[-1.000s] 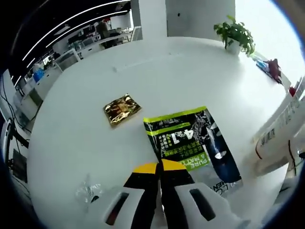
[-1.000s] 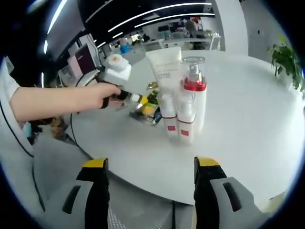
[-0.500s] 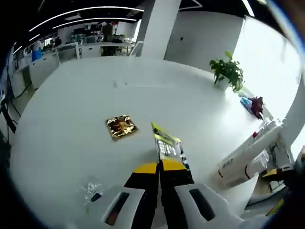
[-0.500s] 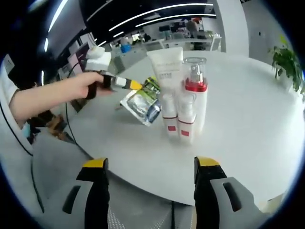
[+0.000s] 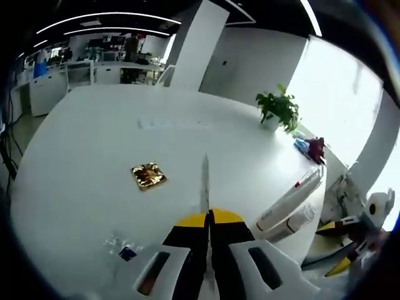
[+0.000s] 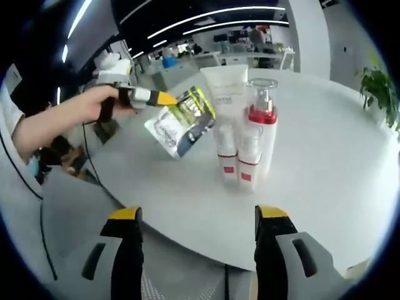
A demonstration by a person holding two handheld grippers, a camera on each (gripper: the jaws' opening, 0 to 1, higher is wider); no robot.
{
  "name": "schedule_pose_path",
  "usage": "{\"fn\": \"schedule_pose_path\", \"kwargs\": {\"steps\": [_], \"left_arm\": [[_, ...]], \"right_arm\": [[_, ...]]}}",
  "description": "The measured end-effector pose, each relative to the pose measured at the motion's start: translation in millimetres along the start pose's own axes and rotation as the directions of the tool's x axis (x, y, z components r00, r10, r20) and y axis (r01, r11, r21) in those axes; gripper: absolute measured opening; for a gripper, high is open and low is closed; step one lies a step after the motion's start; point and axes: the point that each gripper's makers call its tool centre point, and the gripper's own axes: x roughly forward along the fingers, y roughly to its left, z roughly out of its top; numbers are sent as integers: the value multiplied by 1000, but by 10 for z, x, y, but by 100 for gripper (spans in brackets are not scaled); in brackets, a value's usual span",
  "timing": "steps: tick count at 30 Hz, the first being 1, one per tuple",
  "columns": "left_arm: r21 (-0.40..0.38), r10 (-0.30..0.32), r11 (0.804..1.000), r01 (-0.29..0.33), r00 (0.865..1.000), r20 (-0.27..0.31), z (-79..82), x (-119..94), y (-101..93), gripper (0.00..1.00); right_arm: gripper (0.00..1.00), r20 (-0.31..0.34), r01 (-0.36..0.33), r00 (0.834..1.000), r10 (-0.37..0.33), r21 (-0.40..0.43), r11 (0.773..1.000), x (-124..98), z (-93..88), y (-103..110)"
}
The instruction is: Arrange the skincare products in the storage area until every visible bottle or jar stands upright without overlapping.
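Holding a flat sachet (image 6: 182,122) off the white bench (image 6: 325,162), the left gripper (image 6: 164,98) is clenched on the packet's upper corner, with a hand (image 6: 87,111) behind it. The sachet is dark with a lime-green band and silver-white panels; its printing is too small to read in the right gripper view. In the left gripper view the same sachet (image 5: 204,182) shows edge-on as a thin strip rising from between the pressed-together yellow tips of the left gripper (image 5: 209,219).

Just beside the sachet, on the side away from the hand, the skincare cluster stands upright on the bench. Four pieces can be counted: one tall white tube (image 6: 225,94) standing on its cap, with lines of small grey writing that cannot be made out; one white pump bottle (image 6: 261,128) with a clear cap and red collar; and two small white bottles (image 6: 228,161) in front, each with a red square label. They stand touching one another.

Well apart from the sachet on the bench lies one gold foil packet (image 5: 149,176), and nearer the left gripper one small clear wrapper (image 5: 120,247) with a blue bit. Beyond, at the bench's far edge, sits one potted plant (image 5: 279,109).

The right gripper (image 6: 197,215) is released, jaws wide apart with nothing between them, low before the cluster.
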Motion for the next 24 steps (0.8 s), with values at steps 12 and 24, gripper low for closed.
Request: {"fn": "schedule_pose_path", "kwargs": {"steps": [12, 24], "left_arm": [[50, -40, 998, 40, 999, -2, -132, -342, -127, 2], [139, -167, 976, 170, 985, -32, -197, -702, -528, 2]], "right_arm": [[72, 17, -8, 1000, 9, -70, 998, -22, 55, 95], [72, 20, -60, 998, 64, -156, 986, -51, 146, 266]]}}
